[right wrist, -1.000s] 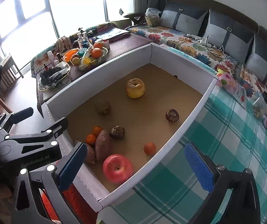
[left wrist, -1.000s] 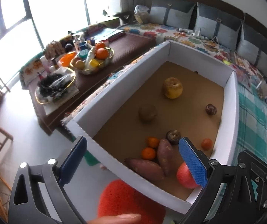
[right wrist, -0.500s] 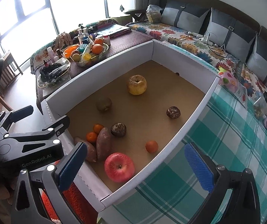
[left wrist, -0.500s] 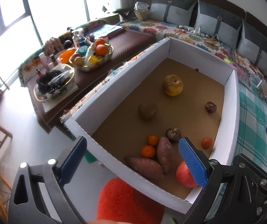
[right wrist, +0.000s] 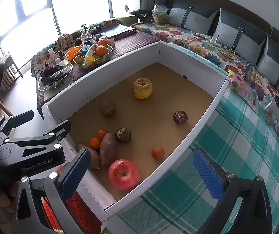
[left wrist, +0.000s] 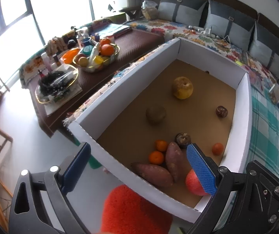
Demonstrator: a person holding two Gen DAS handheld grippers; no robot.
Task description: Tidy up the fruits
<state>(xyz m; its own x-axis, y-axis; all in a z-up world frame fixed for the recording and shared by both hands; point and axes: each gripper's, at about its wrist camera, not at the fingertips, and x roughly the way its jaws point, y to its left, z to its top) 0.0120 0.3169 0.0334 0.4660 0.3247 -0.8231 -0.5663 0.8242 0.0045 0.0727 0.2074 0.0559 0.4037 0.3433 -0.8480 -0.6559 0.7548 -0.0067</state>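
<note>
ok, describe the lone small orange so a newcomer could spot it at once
Start at the white-walled cardboard box. Near its right wall lies a small orange, just beyond the big red apple. Unlike the two oranges touching the sweet potatoes, it touches nothing.

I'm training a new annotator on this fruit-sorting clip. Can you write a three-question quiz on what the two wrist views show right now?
1. True or false: the red apple lies inside the white box.
2. How many small oranges are in the box? A) two B) three C) five
3. Fill in: the two small oranges that sit together lie beside the ___.

Key:
1. True; it lies near the box's near corner.
2. B; two sit together, and one lone orange lies near the right wall.
3. Sweet potatoes.

Both the left tool and the right tool are open and hold nothing.
</note>
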